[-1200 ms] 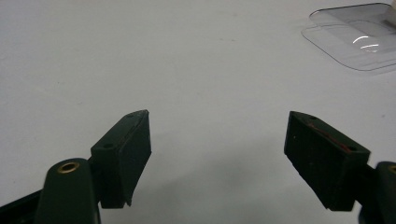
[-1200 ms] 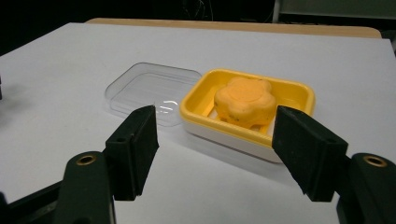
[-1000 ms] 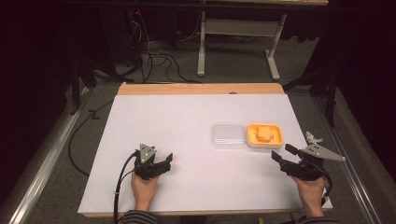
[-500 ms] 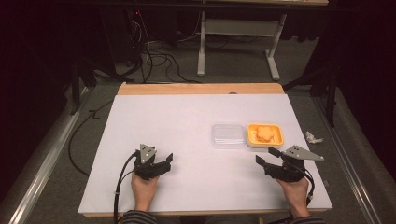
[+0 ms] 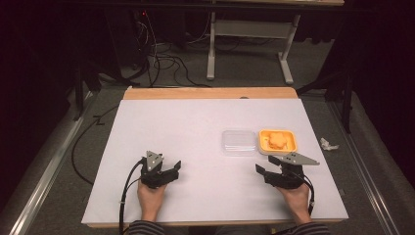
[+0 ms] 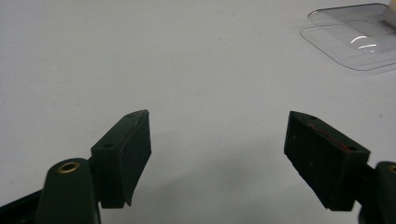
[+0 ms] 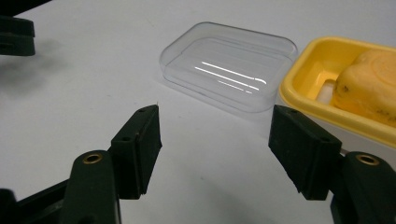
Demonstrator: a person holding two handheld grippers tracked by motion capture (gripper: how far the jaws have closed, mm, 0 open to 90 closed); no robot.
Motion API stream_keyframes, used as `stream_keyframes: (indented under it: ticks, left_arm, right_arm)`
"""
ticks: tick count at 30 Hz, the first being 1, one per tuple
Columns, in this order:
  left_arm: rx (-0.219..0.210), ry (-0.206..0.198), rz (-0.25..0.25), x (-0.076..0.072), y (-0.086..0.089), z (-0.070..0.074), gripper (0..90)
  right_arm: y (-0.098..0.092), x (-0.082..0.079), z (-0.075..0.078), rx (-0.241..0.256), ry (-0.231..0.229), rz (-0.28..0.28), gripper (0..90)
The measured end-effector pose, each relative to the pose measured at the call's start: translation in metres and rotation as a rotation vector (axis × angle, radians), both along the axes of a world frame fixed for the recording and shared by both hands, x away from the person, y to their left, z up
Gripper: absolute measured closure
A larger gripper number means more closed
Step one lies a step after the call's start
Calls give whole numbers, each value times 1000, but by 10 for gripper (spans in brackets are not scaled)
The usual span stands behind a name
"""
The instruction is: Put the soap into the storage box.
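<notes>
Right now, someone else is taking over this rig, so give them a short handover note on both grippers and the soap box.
Left gripper: open, holding nothing, low over the white table at its near left.
Right gripper: open, holding nothing, just short of the clear lid.
The clear lid lies on the table beside the yellow tray, which holds a yellow soap bar.
Done: nothing gripped yet.
Left: probably take the lid and close the tray.
</notes>
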State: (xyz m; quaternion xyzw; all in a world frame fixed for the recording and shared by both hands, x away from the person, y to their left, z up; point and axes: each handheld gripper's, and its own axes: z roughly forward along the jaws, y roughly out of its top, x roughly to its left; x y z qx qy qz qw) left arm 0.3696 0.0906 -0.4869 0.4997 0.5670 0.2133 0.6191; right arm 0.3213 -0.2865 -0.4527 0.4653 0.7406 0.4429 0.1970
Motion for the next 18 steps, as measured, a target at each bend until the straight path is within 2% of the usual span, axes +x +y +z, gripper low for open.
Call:
stream_keyframes:
  ticks: [2,6,11,18]
  left_arm:
    - [0,-2,-2,0,0,0,237]
    - [-2,2,-3,0,0,0,237]
    - [-1,1,1,0,0,0,236]
    - [0,-2,1,0,0,0,235]
  right_arm:
    - [0,2,-2,-4,14,-8,348]
    - [1,4,-6,-44,37,-21,352]
    - [7,10,-14,-112,61,-14,358]
    - [18,14,-23,-155,60,1,358]
